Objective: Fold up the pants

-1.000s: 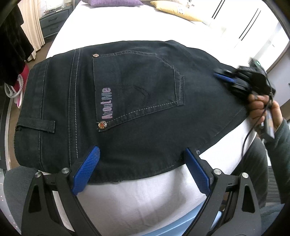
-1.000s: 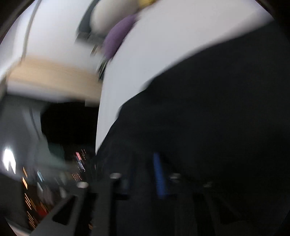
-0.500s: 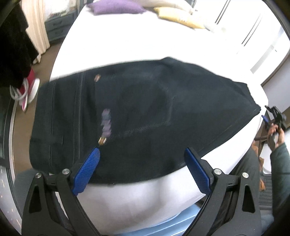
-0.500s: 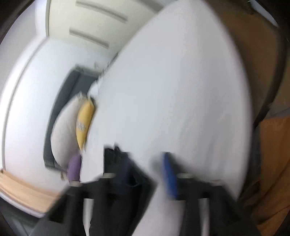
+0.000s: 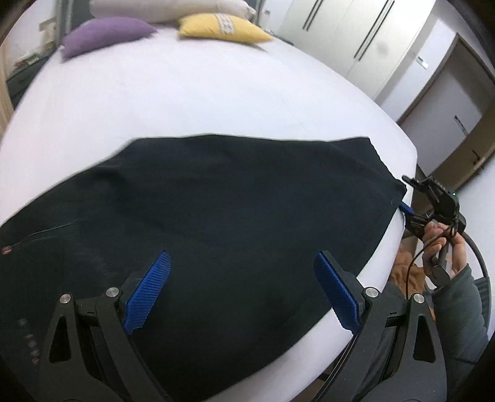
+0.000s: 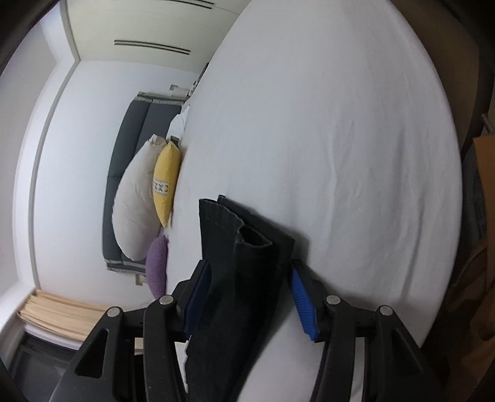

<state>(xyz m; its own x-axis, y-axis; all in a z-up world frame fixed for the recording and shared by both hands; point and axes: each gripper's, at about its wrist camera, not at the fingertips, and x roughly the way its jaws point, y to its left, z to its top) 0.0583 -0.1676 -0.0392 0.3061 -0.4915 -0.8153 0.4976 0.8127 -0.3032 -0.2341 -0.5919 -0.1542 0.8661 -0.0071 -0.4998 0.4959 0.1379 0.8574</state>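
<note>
Dark denim pants point(image 5: 216, 210) lie flat across the near part of a white bed point(image 5: 201, 92). My left gripper point(image 5: 241, 287) is open and hovers above the pants' middle, touching nothing. In the left wrist view my right gripper point(image 5: 411, 204) sits at the leg hems, at the bed's right edge. In the right wrist view the hem end of the pants point(image 6: 244, 253) lies between my right gripper's point(image 6: 247, 297) blue pads, which stand apart on either side of the cloth; whether they touch it is unclear.
A purple pillow point(image 5: 105, 34), a yellow pillow point(image 5: 219, 27) and a grey-white pillow point(image 5: 167, 7) lie at the head of the bed. White wardrobes point(image 5: 355, 40) and a door point(image 5: 448, 117) stand to the right.
My left gripper moved along the pants from the waist and back pocket toward the legs. My right gripper swung from the pants' middle out to the leg hems at the bed's right edge.
</note>
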